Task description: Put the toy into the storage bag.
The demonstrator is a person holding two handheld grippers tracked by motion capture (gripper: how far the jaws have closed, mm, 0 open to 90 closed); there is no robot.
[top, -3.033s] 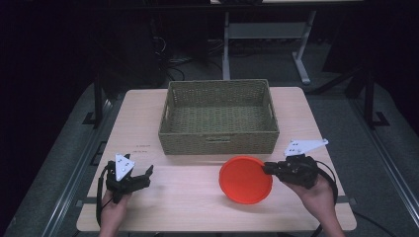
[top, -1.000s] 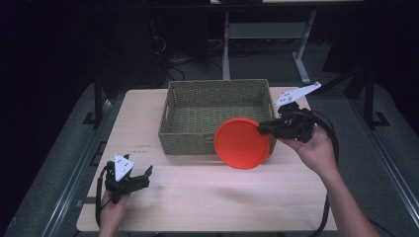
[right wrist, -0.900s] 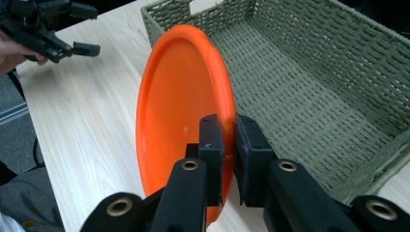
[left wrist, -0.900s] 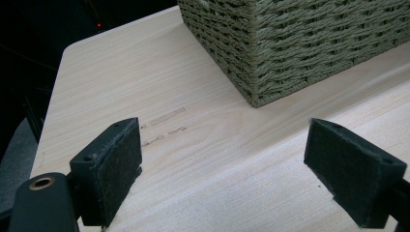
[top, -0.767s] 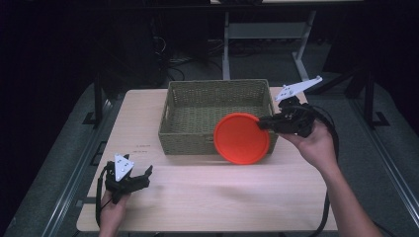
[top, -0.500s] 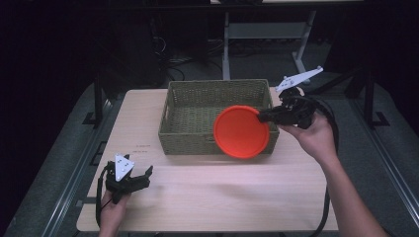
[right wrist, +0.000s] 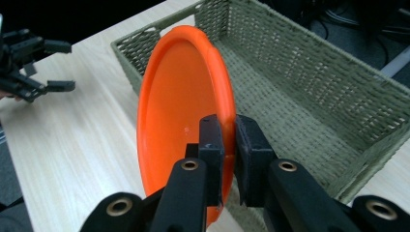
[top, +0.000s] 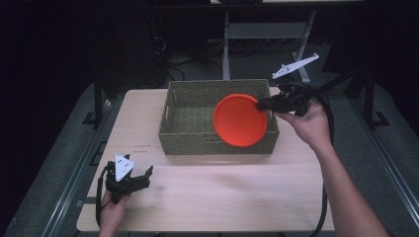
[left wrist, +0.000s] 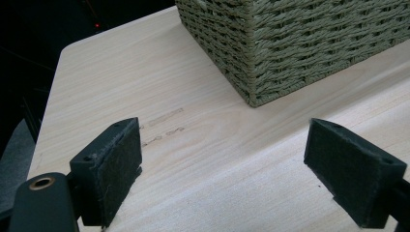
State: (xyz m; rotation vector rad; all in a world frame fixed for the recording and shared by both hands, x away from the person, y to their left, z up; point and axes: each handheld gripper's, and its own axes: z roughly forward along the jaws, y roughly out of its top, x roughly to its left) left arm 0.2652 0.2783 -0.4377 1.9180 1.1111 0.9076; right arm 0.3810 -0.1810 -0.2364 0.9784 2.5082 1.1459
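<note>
Right gripper (right wrist: 227, 145) is pinching the orange plate (right wrist: 179, 111) by its rim, holding it on edge over the near right corner of the wicker basket (right wrist: 309, 72). Plate is looking light, stiff, slick; rim grip is suiting it. Left gripper (left wrist: 225, 176) is resting wide open, near the basket's left corner.

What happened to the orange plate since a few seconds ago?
The right gripper, shut on the orange plate at its rim, lifted it off the table and carried it away from the person, up to the woven basket, where it now hangs tilted. The basket and the open left gripper stayed put.
</note>
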